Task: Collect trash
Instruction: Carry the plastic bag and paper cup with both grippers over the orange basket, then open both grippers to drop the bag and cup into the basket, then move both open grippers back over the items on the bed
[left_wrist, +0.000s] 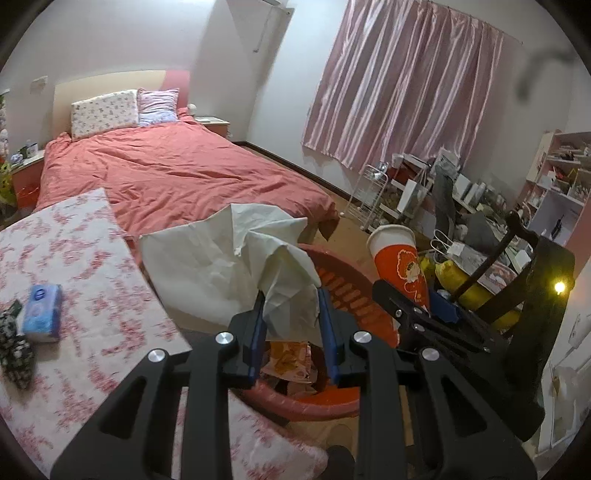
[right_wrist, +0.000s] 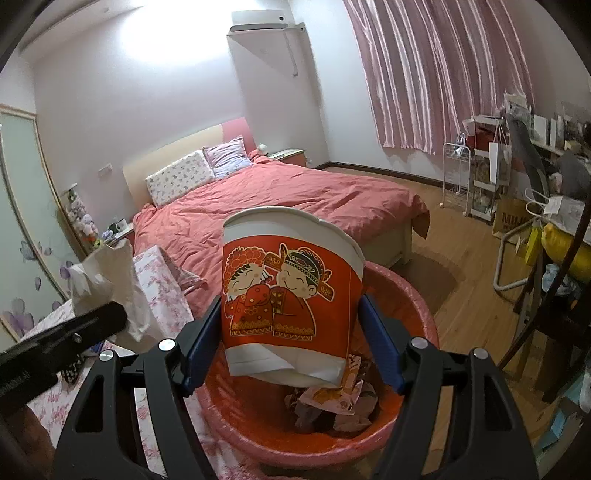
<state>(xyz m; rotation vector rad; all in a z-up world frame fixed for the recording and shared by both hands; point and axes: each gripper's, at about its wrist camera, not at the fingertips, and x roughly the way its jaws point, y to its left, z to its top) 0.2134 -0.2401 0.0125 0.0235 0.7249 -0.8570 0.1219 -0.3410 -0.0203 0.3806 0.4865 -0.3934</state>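
Note:
My left gripper is shut on a crumpled white paper sheet, which hangs over the near rim of a red plastic bin. My right gripper is shut on a red and white paper cup with a cartoon couple printed on it, held upright above the red bin. The same cup shows at the right of the left wrist view, over the bin's far side. Wrappers lie in the bin's bottom. The white paper and left gripper body show at the left of the right wrist view.
A table with a pink floral cloth sits left of the bin, bearing a blue tissue pack. A bed with a red duvet lies beyond. A cluttered desk, white cart and shelves line the right wall under pink curtains.

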